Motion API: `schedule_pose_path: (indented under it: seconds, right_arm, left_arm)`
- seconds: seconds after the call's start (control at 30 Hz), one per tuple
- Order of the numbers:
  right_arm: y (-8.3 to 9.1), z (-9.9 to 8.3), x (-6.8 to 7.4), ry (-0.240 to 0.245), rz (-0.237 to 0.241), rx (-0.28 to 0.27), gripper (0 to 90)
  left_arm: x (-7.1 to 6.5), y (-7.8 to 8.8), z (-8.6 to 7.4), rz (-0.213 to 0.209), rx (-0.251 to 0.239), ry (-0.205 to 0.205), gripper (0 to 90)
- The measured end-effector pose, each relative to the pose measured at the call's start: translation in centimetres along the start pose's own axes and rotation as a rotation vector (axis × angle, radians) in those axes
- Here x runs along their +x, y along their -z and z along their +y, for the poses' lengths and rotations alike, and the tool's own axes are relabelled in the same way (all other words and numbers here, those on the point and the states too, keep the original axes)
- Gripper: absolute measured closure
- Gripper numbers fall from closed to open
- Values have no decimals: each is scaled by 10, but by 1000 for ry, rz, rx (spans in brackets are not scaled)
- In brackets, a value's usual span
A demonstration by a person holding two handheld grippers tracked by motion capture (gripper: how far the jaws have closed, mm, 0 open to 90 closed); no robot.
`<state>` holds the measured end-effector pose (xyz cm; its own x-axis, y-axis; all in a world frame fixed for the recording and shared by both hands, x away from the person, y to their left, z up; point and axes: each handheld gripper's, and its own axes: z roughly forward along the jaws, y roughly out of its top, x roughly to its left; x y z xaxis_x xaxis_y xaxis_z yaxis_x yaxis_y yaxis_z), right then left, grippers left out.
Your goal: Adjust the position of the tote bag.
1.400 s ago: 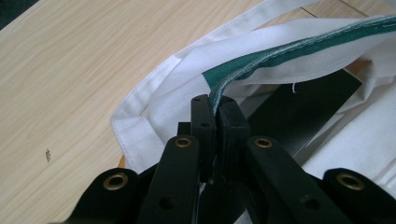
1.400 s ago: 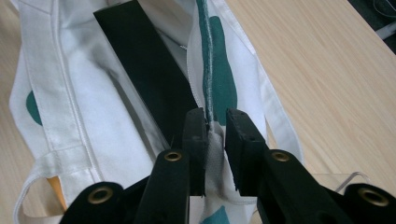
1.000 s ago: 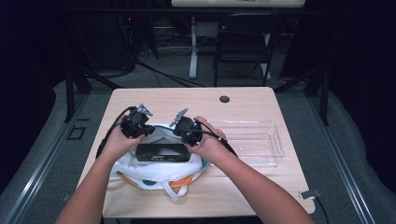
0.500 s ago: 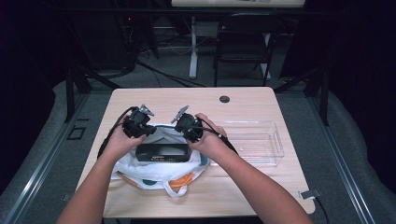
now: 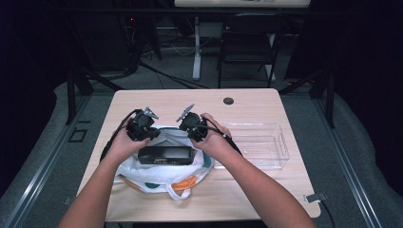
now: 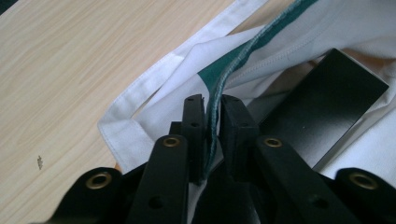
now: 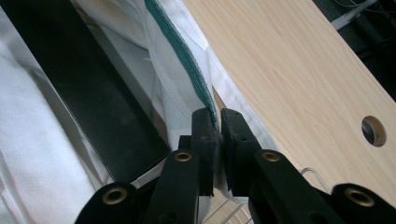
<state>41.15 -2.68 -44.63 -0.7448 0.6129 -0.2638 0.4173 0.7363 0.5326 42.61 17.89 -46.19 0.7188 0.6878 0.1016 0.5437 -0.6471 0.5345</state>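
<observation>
Dark room, light wooden table [image 5: 142, 102]. A white cloth bag [image 5: 164, 173] lies at the near edge with a black box [image 5: 165, 154] in its mouth. Right gripper [image 7: 218, 122] pinches the green-edged rim [image 7: 180, 49]. Left gripper [image 6: 212, 109] has just been easing its jaws, the green trim [image 6: 215, 93] between them in a slackened hold. Judgement: the left side is being let go, the box apparently seated.
</observation>
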Motion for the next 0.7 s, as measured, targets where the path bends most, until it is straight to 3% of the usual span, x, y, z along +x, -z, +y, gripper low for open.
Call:
schedule_pose_path:
  seconds: [0.33, 0.53, 0.7]
  right_arm:
    - [-4, 0, -2, -8, 5, 9, 842]
    - [-7, 0, -4, -15, 3, 13, 842]
    - [-9, 0, -6, -28, 6, 13, 842]
  left_arm:
    - [4, 13, -8, 49, -43, 12, 535]
    - [8, 25, -17, 51, -53, 41, 476]
    - [9, 33, -25, 63, -47, 33, 467]
